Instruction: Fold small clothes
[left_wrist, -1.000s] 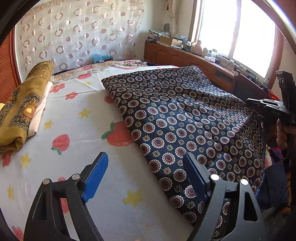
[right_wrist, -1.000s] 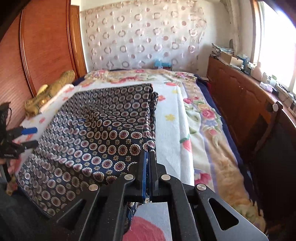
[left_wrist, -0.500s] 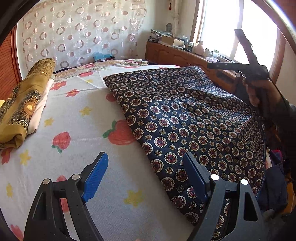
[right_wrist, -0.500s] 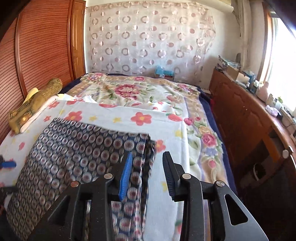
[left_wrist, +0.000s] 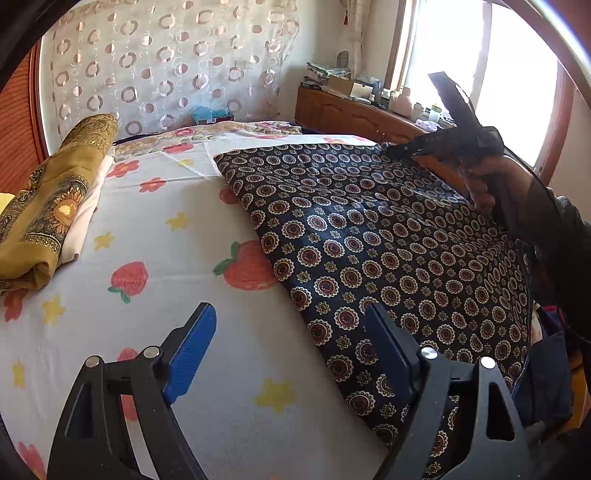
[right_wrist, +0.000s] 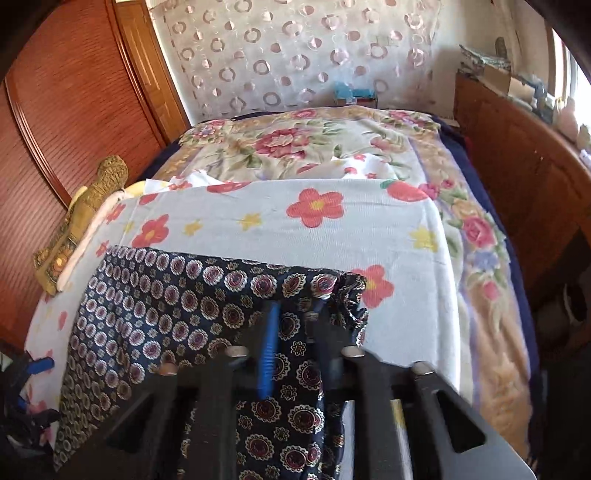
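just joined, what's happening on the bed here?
A person is folding a navy medallion-print cloth spread on the flower-print sheet. The right tongs are at its far corner with the fabric between the closing fingers. The left tongs hang open over the near edge, holding nothing. A folded mustard cloth lies off to the side.

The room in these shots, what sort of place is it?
Most likely a home bedroom: a bed under a flowered sheet, folded cloths stacked at its side, and a wooden cabinet below the window.
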